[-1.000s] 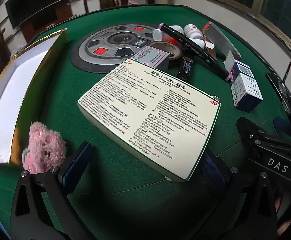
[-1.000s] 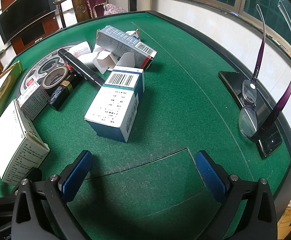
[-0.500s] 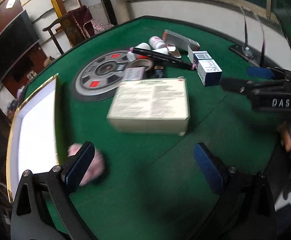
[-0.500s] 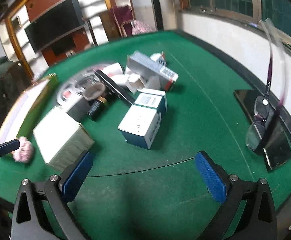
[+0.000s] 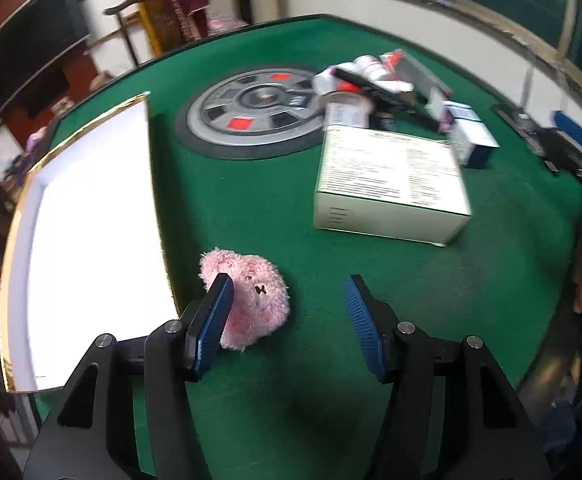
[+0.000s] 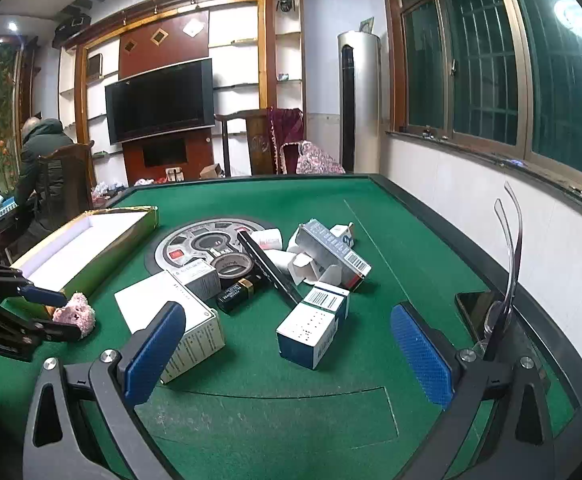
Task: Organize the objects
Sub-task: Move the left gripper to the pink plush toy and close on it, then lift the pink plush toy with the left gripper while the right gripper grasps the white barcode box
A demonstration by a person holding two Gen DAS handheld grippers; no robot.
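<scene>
1. Left wrist view: left gripper wide open, hovering low over the green tabletop. Pink plush toy right up against the left-hand finger, lying just beside the near corner of the gold-edged box. Not gripped yet. Box interior plain white, nothing showing inside as far as visible. Big white medicine carton sitting well off to the far side of the box, with a blurry heap of small stuff behind it.

2. Right wrist view: right gripper also spread open, holding nothing, hanging above the tabletop. Pile out past the gold-edged box: blue-and-white carton, tape roll, long black stick, a few smaller packets. Glasses propped on a phone at the tabletop edge, far from the box.

3. Progress guess: barely started. Nothing visibly in the box, everything loose outside it. Plush toy looks like the first pick, the rest of the pile left to go.
</scene>
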